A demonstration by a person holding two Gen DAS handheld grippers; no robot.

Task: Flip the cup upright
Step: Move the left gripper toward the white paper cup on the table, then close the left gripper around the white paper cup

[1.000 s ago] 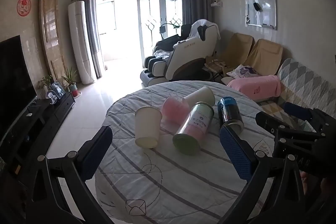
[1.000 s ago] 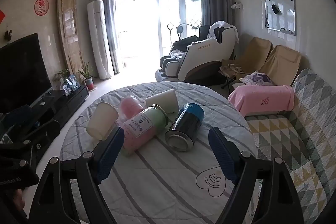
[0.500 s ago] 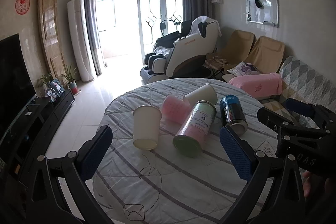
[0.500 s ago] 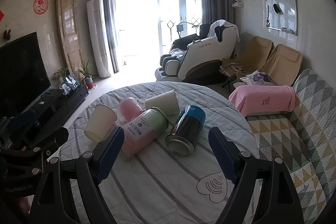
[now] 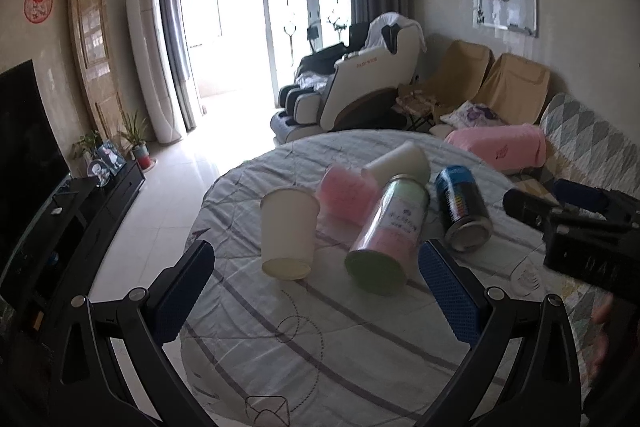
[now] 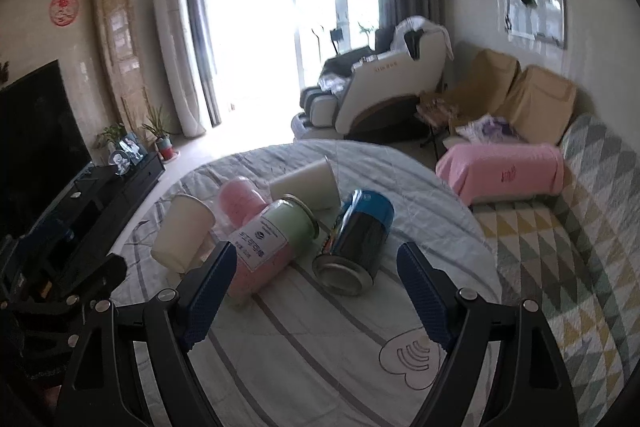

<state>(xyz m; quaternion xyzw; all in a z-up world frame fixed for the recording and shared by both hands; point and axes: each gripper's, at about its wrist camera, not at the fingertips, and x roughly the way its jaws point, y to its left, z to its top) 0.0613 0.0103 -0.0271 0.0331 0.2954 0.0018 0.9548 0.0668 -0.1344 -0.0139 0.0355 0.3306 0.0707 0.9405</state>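
Round table (image 5: pixel 360 347) holds a white cup (image 5: pixel 287 231) among tipped cans; both hand-held grippers, left (image 5: pixel 316 291) and right (image 6: pixel 316 301), hover spread wide, empty

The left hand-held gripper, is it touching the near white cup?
Apart. In the left wrist view the left hand-held gripper stands open, bare tablecloth between its fingers and the white cup.
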